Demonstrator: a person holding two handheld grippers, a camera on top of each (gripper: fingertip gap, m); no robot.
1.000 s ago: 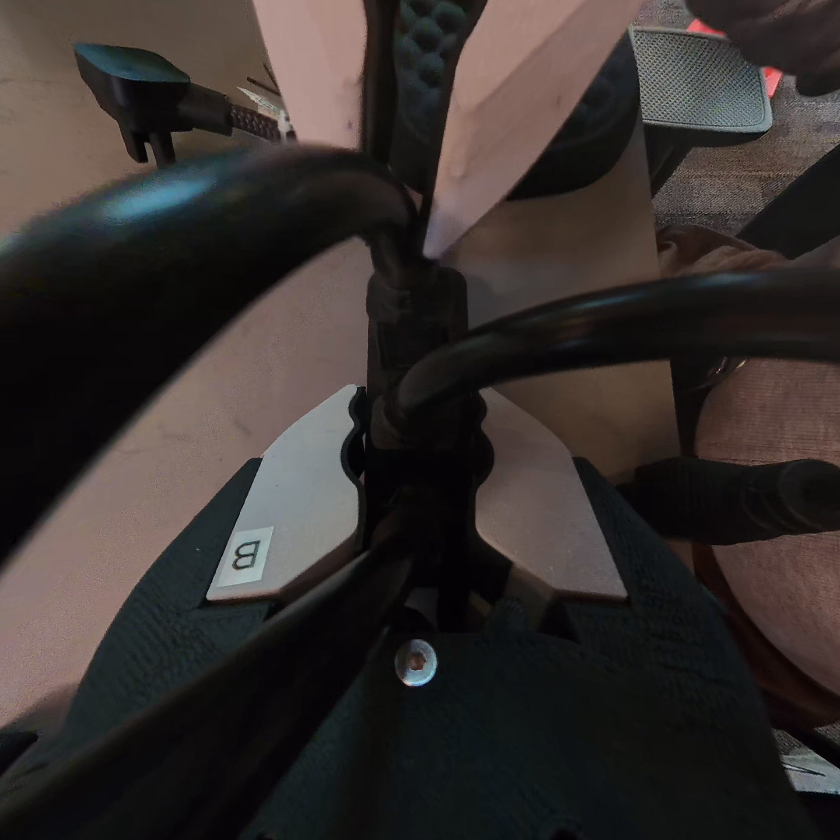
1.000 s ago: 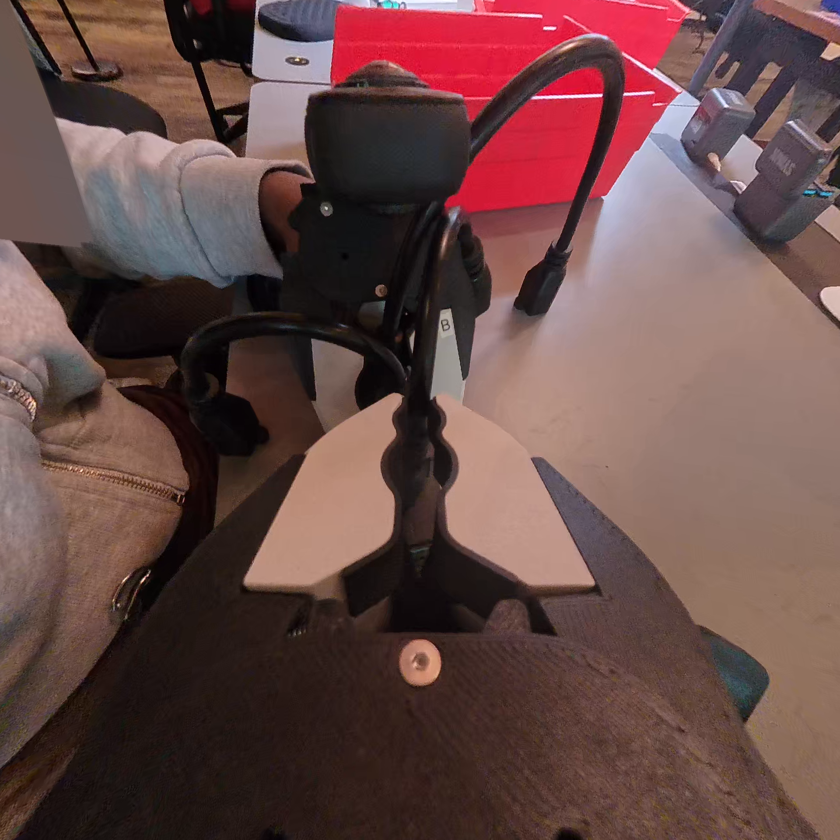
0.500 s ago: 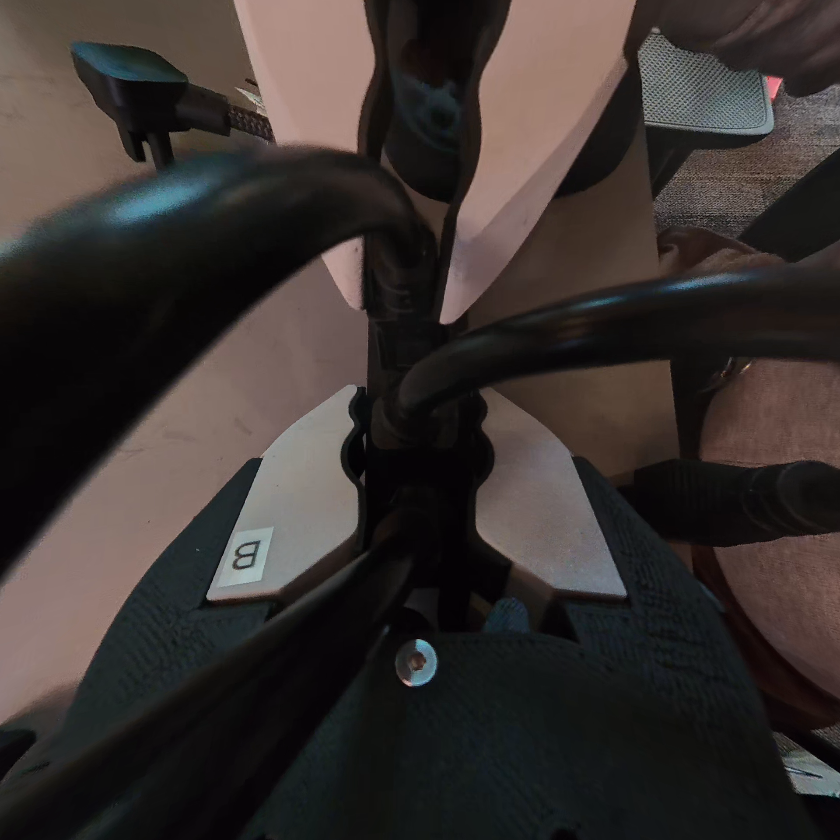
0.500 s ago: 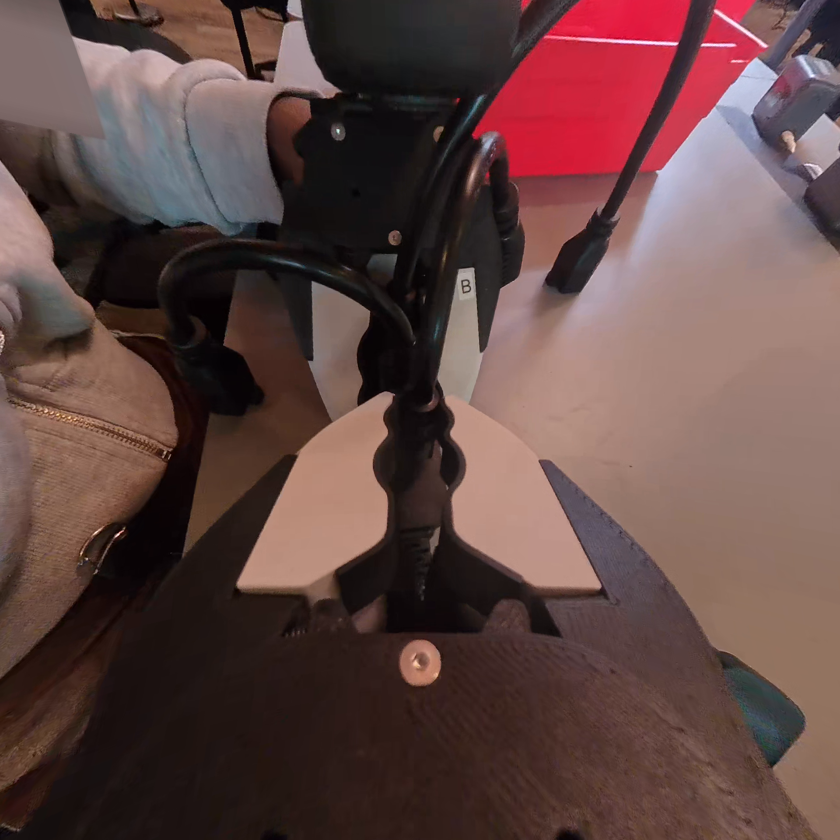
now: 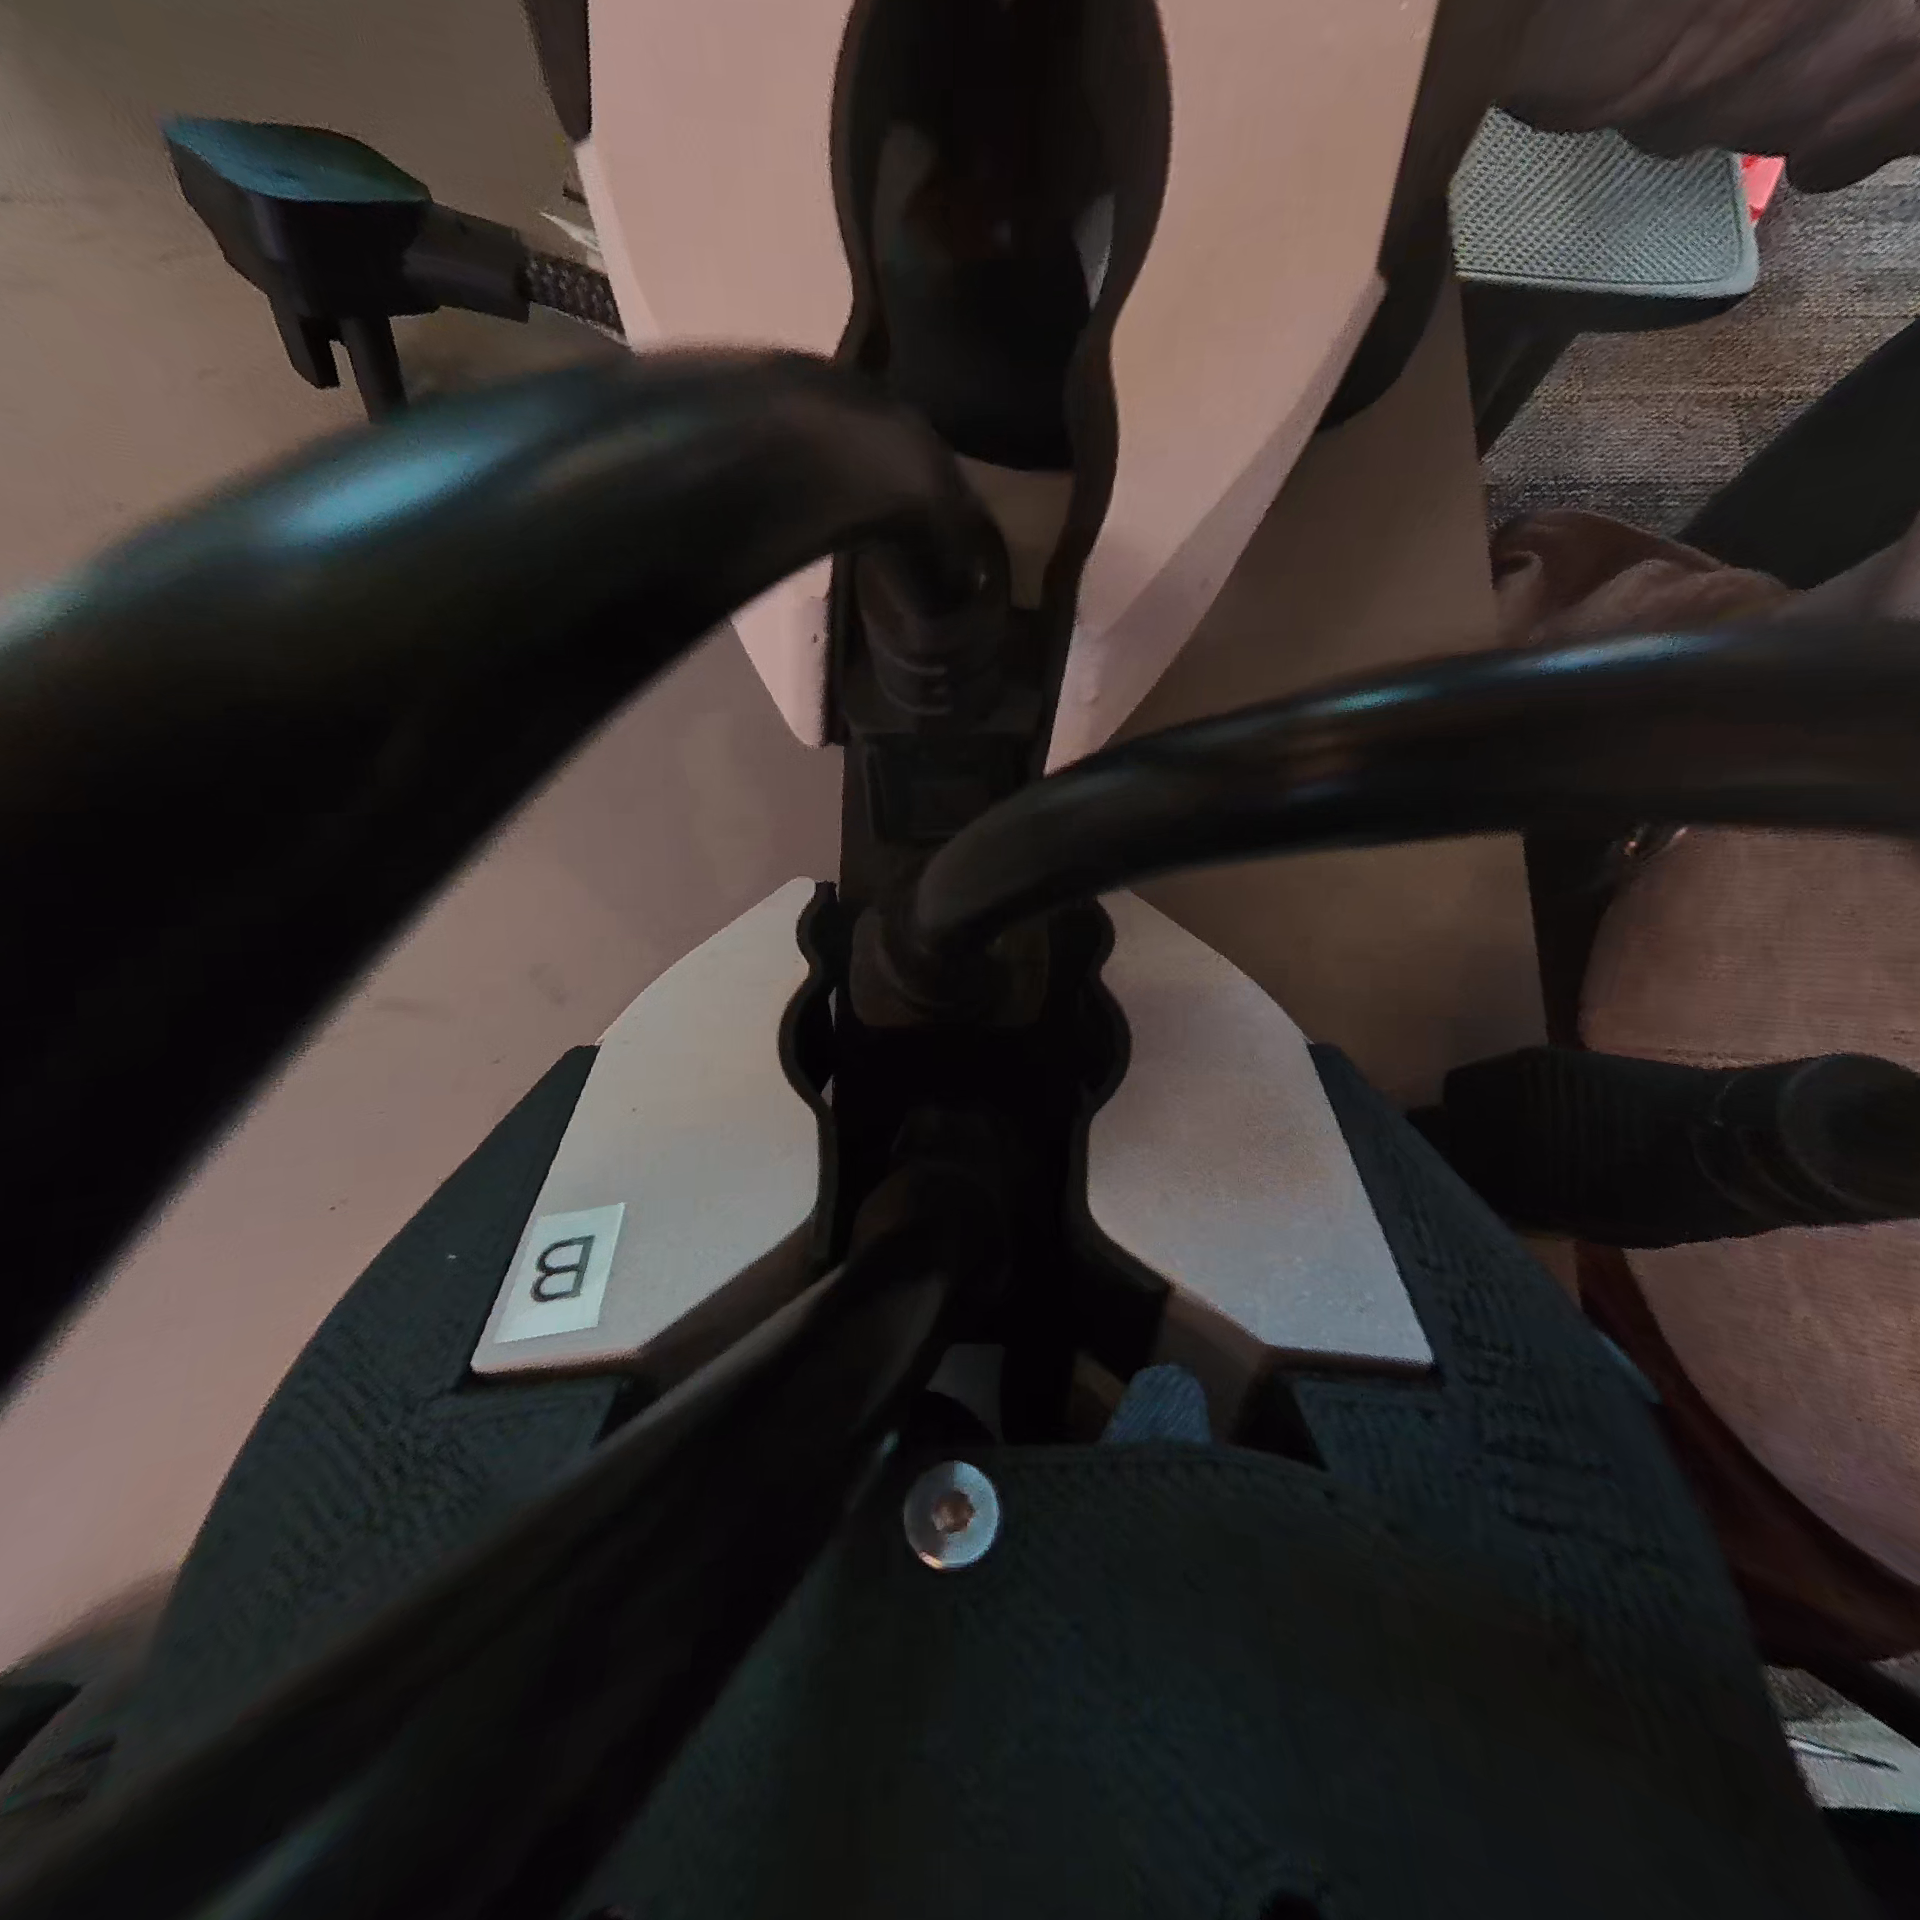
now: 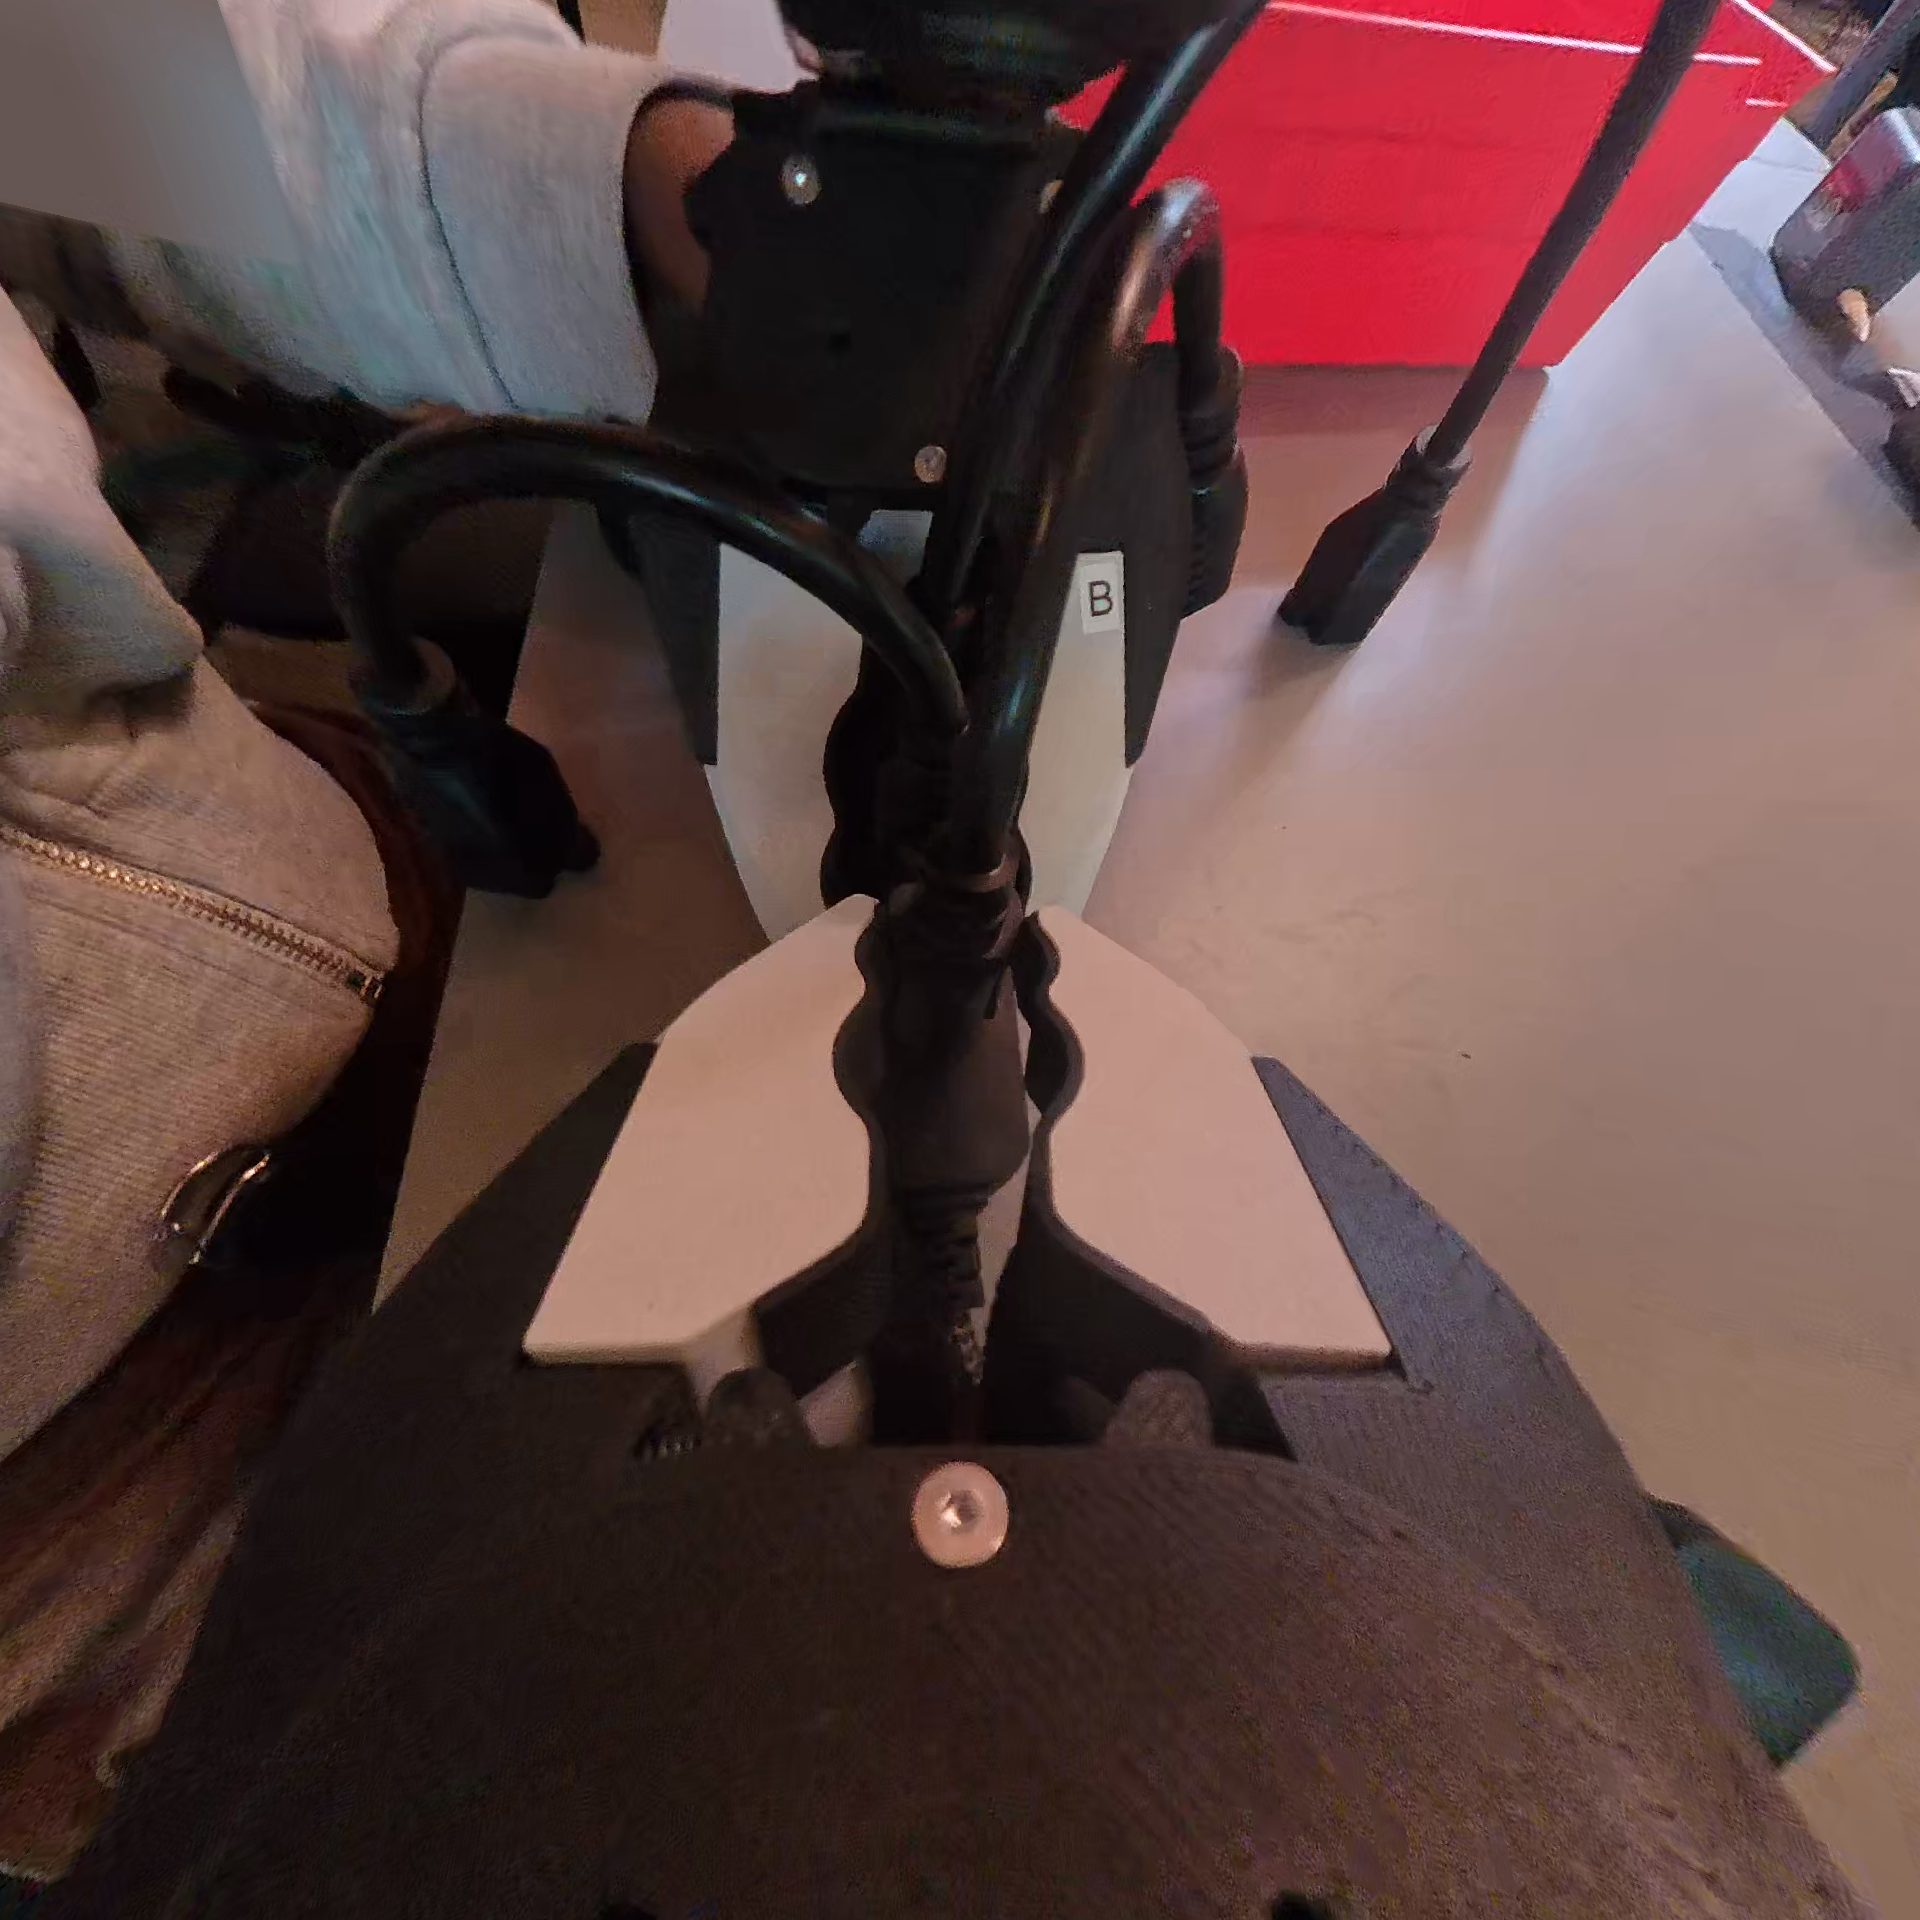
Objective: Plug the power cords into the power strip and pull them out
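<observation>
Black cords (image 5: 1351, 758), red bins (image 6: 1403, 208), beige table (image 6: 1507, 883)

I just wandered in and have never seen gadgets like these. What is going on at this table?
A person in a grey sweatshirt holds a two-finger gripper in each hand, and the two face each other tip to tip above the pale tabletop. The left gripper and the right gripper are each shut on a black plug end of thick black power cords, apparently pushing the two ends together or pulling them apart. Another black flat plug lies loose on the table. No power strip is clearly visible.
</observation>
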